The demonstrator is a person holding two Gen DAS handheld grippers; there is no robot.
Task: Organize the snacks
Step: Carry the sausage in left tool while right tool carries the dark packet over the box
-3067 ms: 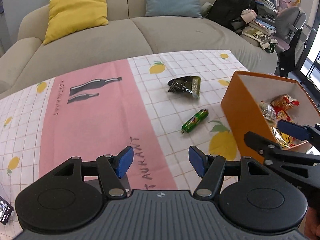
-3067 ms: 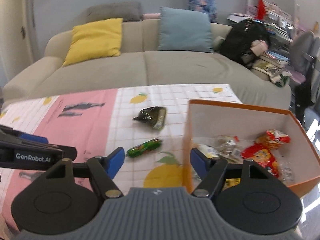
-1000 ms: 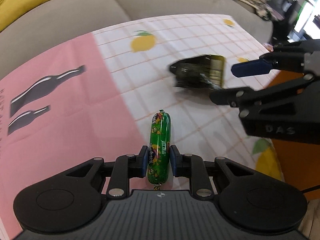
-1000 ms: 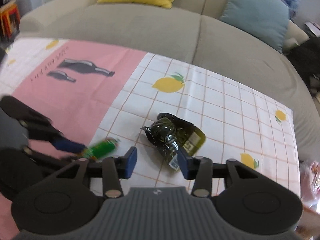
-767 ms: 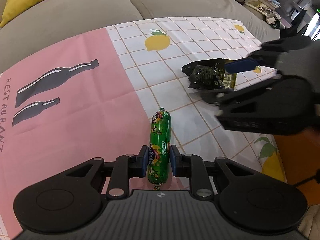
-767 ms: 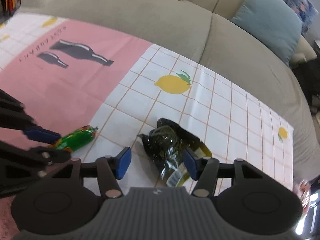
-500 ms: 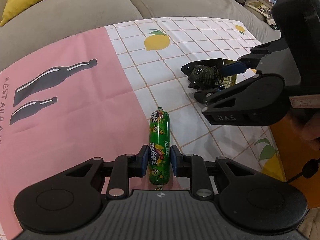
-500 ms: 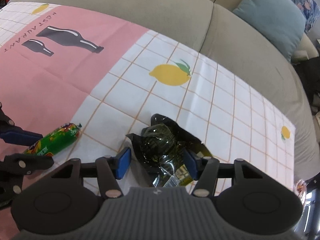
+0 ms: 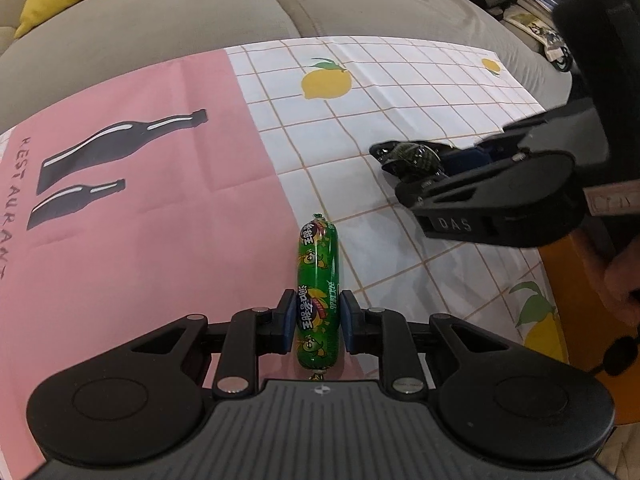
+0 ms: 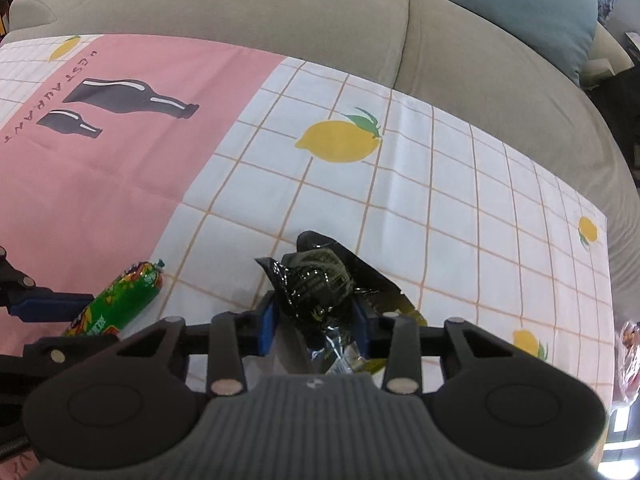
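My left gripper is shut on a green sausage stick, which points away along the fingers over the tablecloth. It also shows in the right wrist view at lower left. My right gripper has its blue pads on both sides of a dark shiny snack packet and touches it. From the left wrist view the packet sticks out of the right gripper at the right.
An orange box stands at the right edge of the left wrist view. A red snack shows at the far right. The tablecloth is pink and lemon-checked. A grey sofa runs behind the table.
My right gripper has closed in on the dark packet, its pads now against it. My left gripper keeps the green sausage stick and has barely moved.
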